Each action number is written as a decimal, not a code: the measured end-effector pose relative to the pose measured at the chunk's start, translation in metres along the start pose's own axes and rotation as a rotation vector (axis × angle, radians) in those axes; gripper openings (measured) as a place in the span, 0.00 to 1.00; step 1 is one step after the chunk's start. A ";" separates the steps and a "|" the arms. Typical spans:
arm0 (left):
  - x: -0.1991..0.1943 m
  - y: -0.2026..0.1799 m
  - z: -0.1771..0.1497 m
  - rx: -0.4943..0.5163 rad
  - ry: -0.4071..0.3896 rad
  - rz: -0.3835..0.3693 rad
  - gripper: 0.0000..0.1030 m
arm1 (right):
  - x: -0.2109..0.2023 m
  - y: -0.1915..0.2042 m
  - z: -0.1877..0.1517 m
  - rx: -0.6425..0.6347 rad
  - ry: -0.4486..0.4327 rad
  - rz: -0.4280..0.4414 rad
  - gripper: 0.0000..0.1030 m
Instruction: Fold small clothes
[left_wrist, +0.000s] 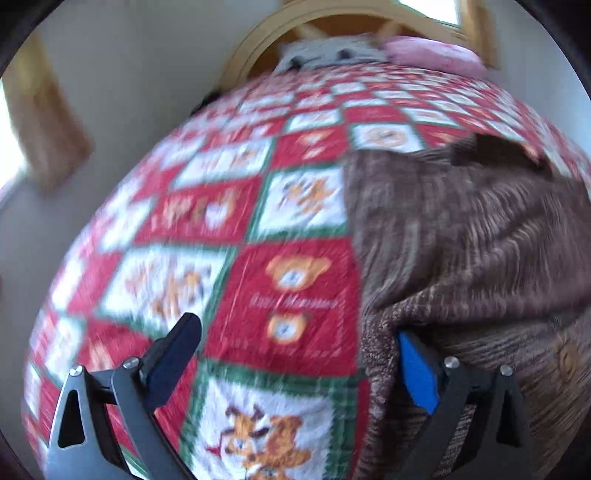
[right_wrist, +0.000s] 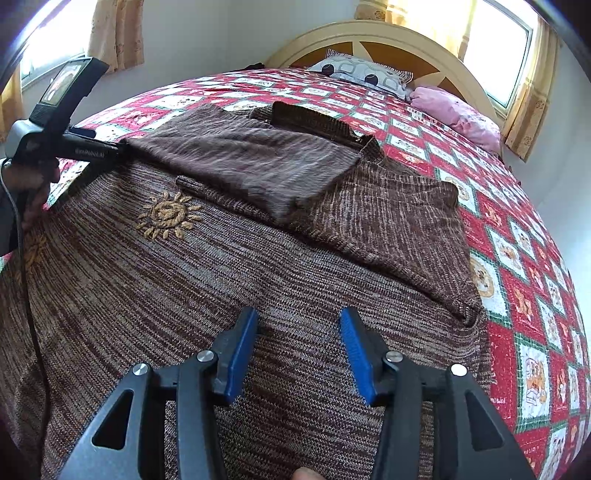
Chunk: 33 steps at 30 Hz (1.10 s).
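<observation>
A brown knitted sweater with an embroidered sun lies flat on the bed, one sleeve folded across its chest. In the left wrist view the sweater fills the right side. My left gripper is open at the sweater's left edge, its blue-padded finger against the knit fold. It also shows in the right wrist view at the sweater's far left edge. My right gripper is open and empty, just above the sweater's lower body.
The bed is covered by a red, white and green teddy-bear quilt. A patterned pillow and a pink pillow lie by the wooden headboard. Windows with curtains flank the bed.
</observation>
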<state>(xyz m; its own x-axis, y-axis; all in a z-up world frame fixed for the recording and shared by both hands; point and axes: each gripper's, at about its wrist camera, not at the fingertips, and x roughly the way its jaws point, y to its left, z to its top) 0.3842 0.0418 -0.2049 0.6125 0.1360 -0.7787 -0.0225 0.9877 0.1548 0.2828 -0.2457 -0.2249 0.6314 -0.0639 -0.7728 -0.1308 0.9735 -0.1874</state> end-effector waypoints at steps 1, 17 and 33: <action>0.000 0.003 -0.003 -0.009 0.000 -0.004 1.00 | 0.000 0.000 0.000 0.000 0.000 0.000 0.48; -0.009 0.011 -0.021 -0.005 -0.009 -0.010 1.00 | -0.014 -0.030 0.105 0.167 -0.041 0.232 0.48; 0.002 0.024 -0.025 -0.106 0.011 -0.124 1.00 | 0.184 0.080 0.304 0.157 0.231 0.530 0.41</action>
<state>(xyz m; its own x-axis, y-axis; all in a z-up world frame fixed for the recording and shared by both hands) 0.3650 0.0681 -0.2177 0.6072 0.0126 -0.7945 -0.0311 0.9995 -0.0079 0.6207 -0.1128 -0.1975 0.3263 0.4102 -0.8516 -0.2569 0.9055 0.3377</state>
